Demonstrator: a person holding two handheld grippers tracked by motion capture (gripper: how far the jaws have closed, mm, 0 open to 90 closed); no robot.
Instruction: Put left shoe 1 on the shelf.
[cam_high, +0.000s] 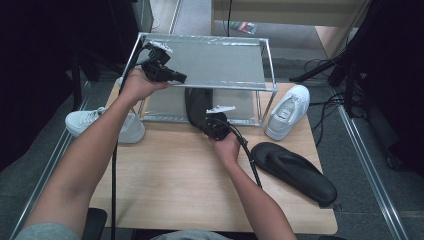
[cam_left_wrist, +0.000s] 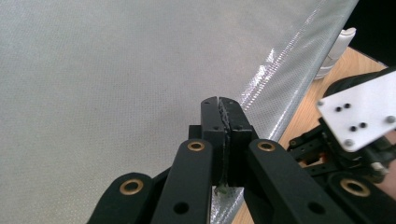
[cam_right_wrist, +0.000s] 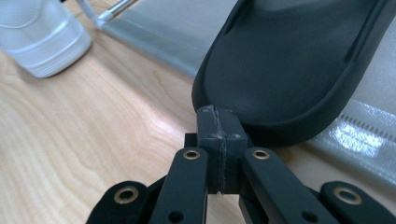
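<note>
Right gripper view shows our right tongs (cam_right_wrist: 219, 116) pressed together against the heel of the black slipper (cam_right_wrist: 299, 60) lying on the rack's lower shelf (cam_right_wrist: 159, 28). Up top, our left tongs (cam_left_wrist: 219, 105) are closed too, on the upper shelf's front edge (cam_left_wrist: 275, 79).

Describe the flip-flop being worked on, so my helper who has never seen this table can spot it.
Find the two-tier metal shoe rack at the table's far edge. On its lower shelf, near the middle, lies a black flip-flop, its heel sticking out toward the person. The shut right hand-held gripper sits at that heel; the matching black flip-flop on the tabletop lies apart, to the right.
</note>
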